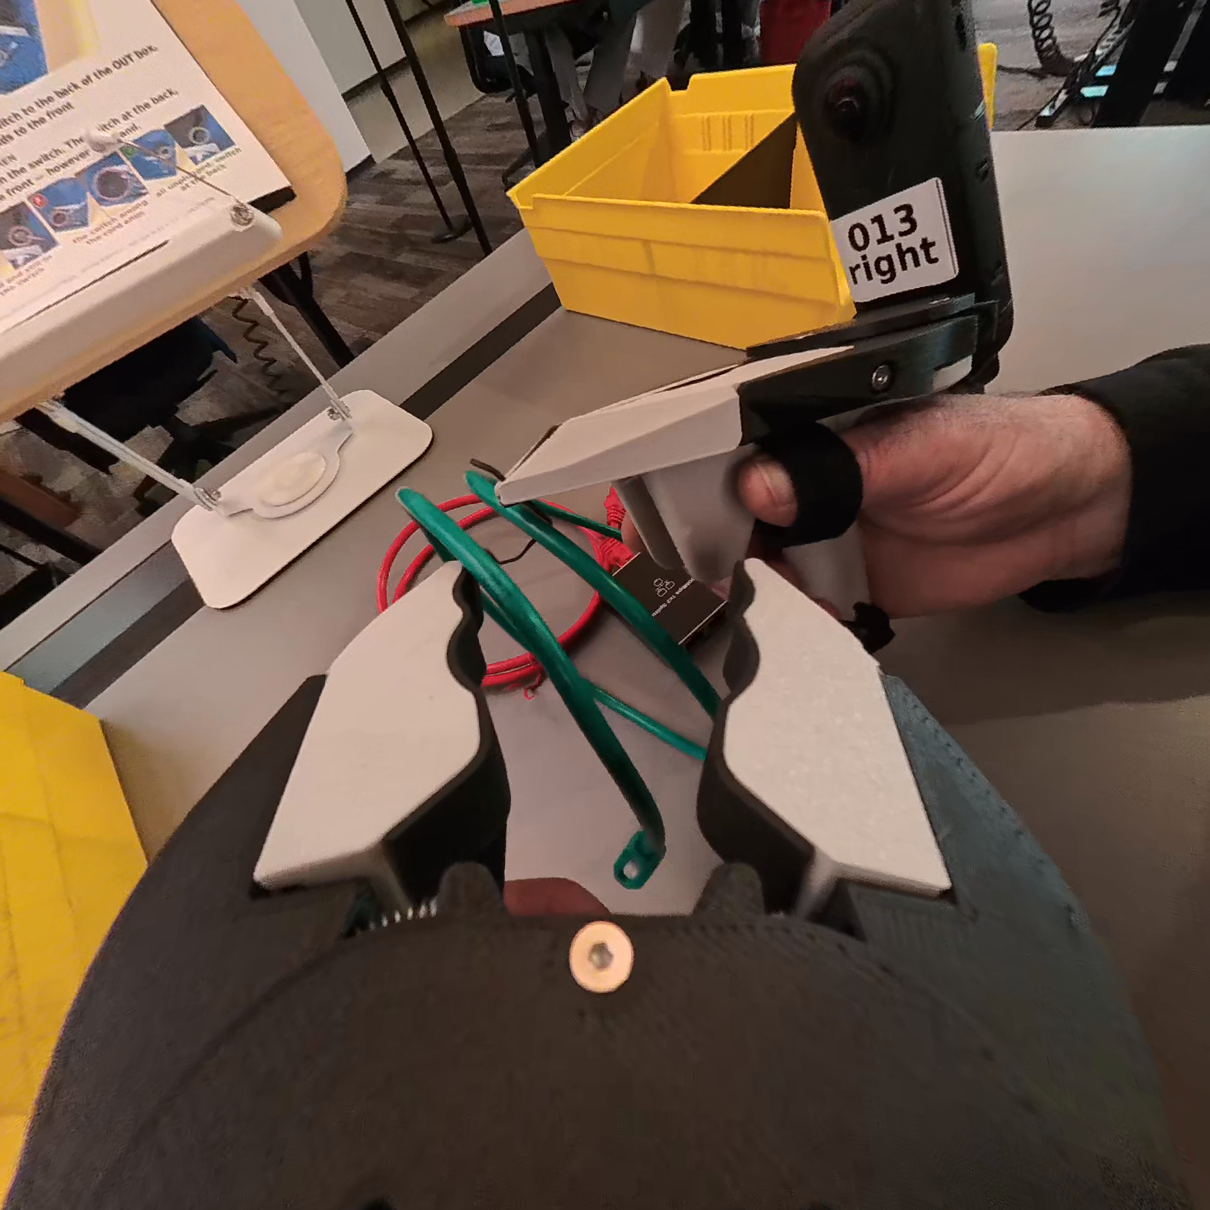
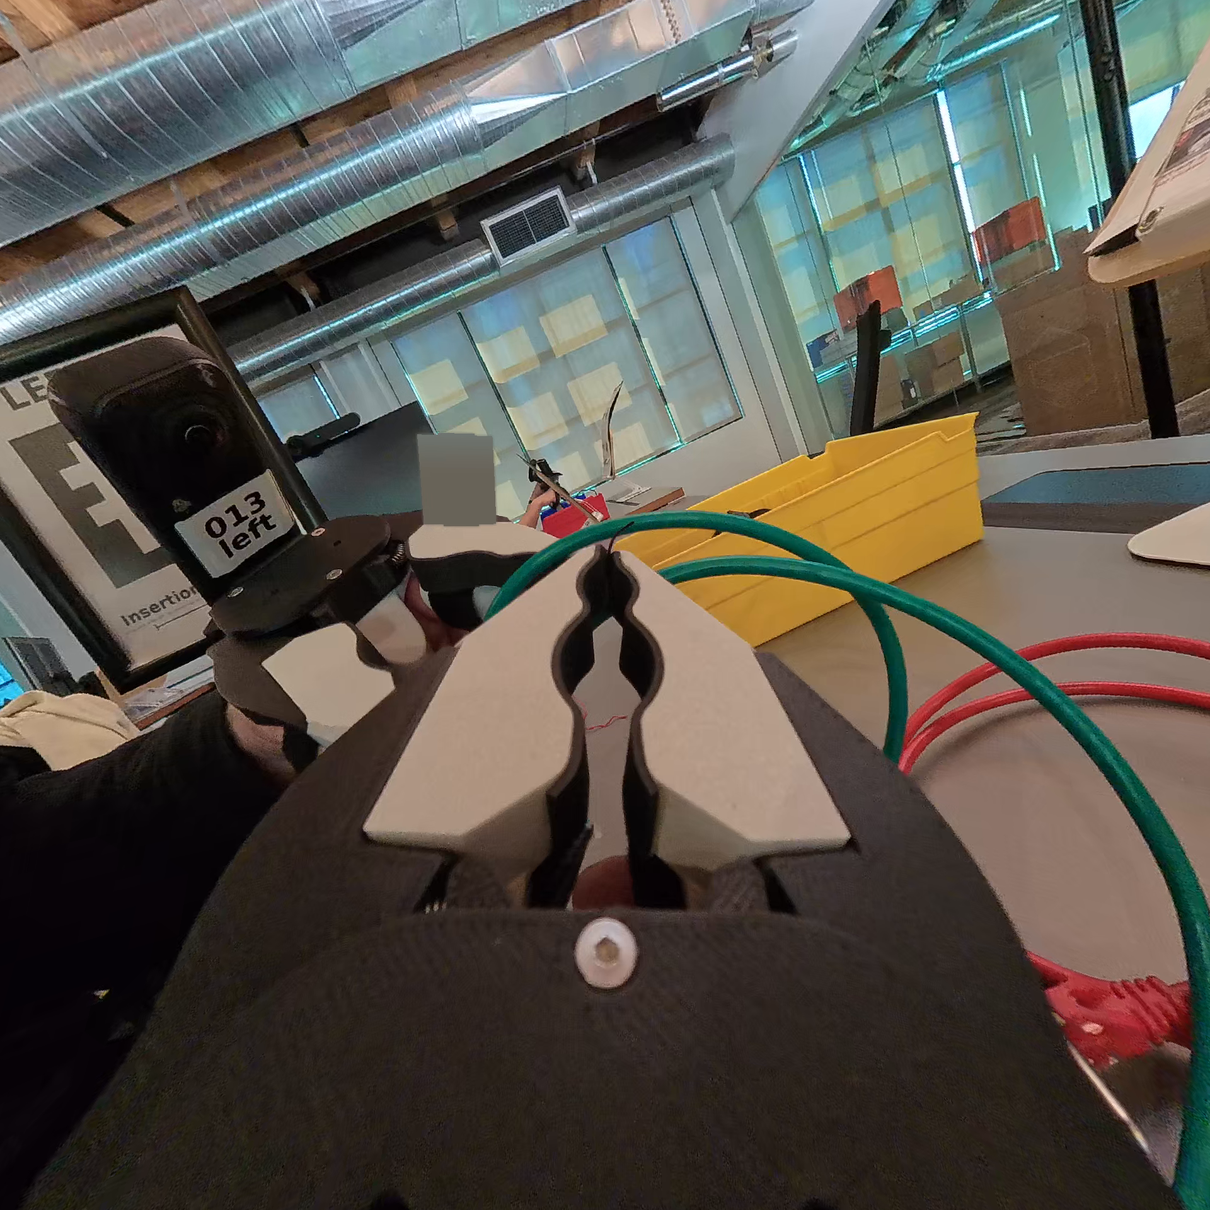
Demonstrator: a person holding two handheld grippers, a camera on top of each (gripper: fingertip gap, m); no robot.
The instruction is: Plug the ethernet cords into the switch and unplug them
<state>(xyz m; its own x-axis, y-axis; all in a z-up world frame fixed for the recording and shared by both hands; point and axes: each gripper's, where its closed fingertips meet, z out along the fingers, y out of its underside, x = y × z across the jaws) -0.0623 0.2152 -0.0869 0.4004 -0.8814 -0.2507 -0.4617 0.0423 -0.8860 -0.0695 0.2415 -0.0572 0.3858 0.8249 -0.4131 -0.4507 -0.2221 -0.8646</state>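
Observation:
My left gripper point(image 1: 599, 589) is open just above the table. A green ethernet cord point(image 1: 556, 655) runs between its fingers, and the cord's free plug point(image 1: 632, 864) lies near the palm. The small black switch point(image 1: 674, 599) lies by the right fingertip. A red cord point(image 1: 419, 569) is coiled behind it, with red plugs point(image 1: 612, 517) at the switch's far side. My right gripper point(image 1: 501, 491), held by a hand point(image 1: 949, 497), hovers over the cords. In the right wrist view it point(image 2: 609, 556) is shut on a thin black tie point(image 2: 621, 529). The green cord point(image 2: 982, 628) and red cord point(image 2: 1047, 655) arc beside it.
A yellow bin point(image 1: 655, 262) stands at the back of the grey table point(image 1: 1080, 818) and shows in the right wrist view point(image 2: 851, 524). A document stand's white base point(image 1: 294, 497) sits at the left by the table edge. Another yellow bin point(image 1: 46, 818) is at the near left. Left and right tips are no more than a few centimetres apart.

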